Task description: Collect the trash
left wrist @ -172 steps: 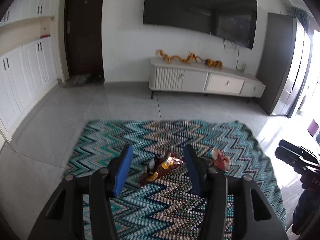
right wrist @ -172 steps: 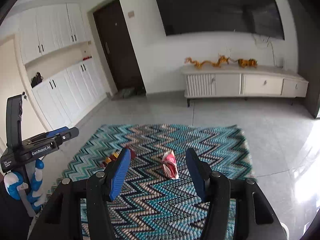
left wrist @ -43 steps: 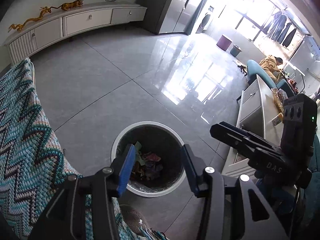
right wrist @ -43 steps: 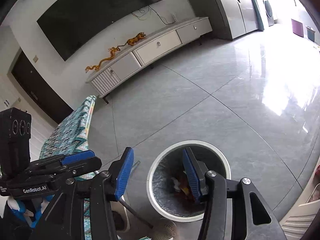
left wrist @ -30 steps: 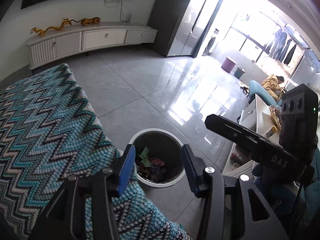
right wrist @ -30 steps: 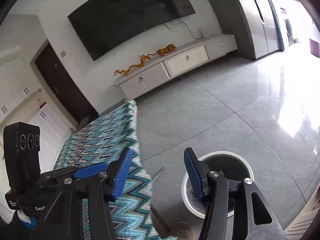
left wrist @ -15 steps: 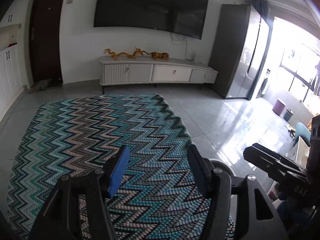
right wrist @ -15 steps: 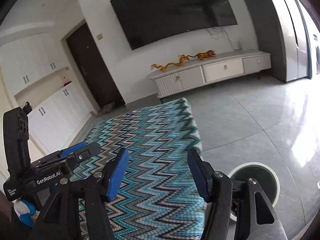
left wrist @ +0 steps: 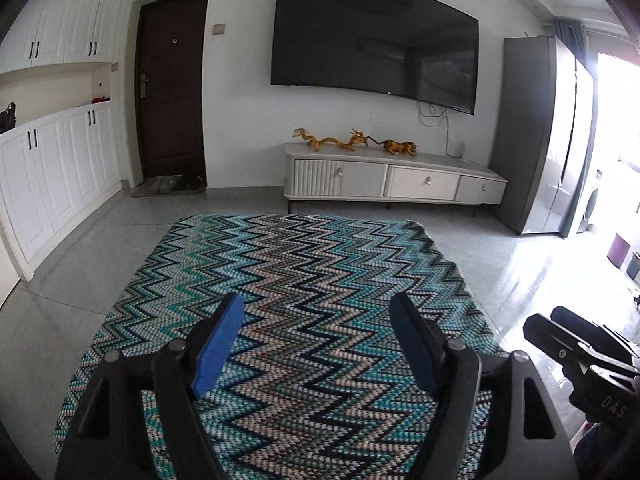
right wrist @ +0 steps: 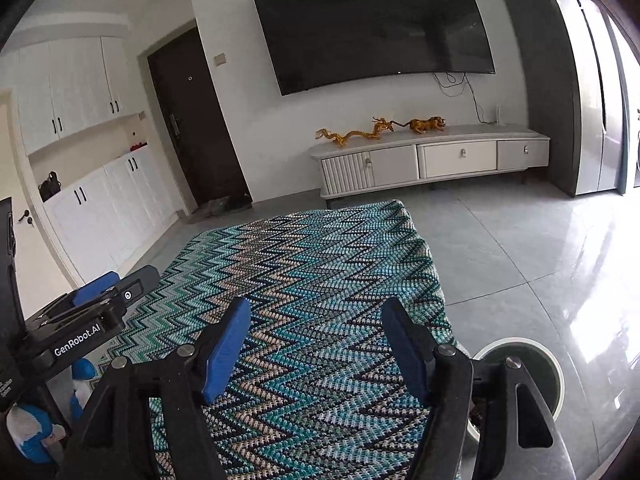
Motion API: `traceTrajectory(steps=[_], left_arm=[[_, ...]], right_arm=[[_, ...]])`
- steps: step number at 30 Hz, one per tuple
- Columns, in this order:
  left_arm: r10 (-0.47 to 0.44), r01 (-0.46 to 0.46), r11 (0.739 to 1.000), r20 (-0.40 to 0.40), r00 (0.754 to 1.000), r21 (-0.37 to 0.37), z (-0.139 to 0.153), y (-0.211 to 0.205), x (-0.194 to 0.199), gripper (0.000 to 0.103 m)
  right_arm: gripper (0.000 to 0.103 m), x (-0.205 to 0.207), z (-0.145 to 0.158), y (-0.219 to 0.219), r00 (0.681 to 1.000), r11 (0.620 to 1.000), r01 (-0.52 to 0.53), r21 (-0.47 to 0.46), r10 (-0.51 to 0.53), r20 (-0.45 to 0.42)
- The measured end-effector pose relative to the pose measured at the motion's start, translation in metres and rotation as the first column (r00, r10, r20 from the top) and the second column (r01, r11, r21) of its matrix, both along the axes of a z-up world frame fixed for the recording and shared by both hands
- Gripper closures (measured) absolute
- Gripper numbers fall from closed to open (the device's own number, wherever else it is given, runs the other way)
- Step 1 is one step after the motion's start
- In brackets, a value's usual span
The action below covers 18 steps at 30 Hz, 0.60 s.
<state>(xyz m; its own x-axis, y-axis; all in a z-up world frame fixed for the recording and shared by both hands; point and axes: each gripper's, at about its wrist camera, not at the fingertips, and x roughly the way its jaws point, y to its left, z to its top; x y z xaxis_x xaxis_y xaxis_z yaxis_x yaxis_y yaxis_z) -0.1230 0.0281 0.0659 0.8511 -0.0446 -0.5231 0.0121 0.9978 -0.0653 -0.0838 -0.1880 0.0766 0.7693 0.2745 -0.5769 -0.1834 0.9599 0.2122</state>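
My left gripper hangs over the teal zigzag rug, its jaws opening with nothing between them. My right gripper is also above the rug, jaws opening and empty. The round white-rimmed trash bin stands on the tile floor just right of the rug, partly hidden behind my right gripper's finger. No wrapper or other trash shows on the rug in either view. The other gripper appears at each view's edge: the right one in the left wrist view, the left one in the right wrist view.
A white TV cabinet with golden figurines stands against the far wall under a large dark TV. White cupboards line the left wall beside a dark door. Small bins sit at far right.
Both views swung from the bin and glossy floor back to the rug and TV wall. Both grippers' jaws spread wider. The wrappers seen on the rug earlier are gone from it.
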Motion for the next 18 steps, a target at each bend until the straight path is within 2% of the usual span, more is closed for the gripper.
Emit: traceTrajectory(steps=[12,16,18], left_arm=[[0.032,-0.031,0.999,-0.027,0.999,0.039,-0.025,0.014,0.006,0.028],[0.022,-0.021,0.998,-0.022,1.0,0.053,-0.029,0.007,0.006,0.02],[0.015,-0.014,0.998,-0.017,1.0,0.06,-0.029,0.003,0.005,0.019]], right_arm=[[0.027,0.008,-0.023,0.021,0.997,0.993,0.073,-0.094,-0.075,-0.017],[0.022,0.01,-0.033,0.021,0.994,0.985,0.097,-0.146,-0.102,-0.026],[0.02,0.01,-0.037,0.02,0.993,0.981,0.105,-0.161,-0.111,-0.027]])
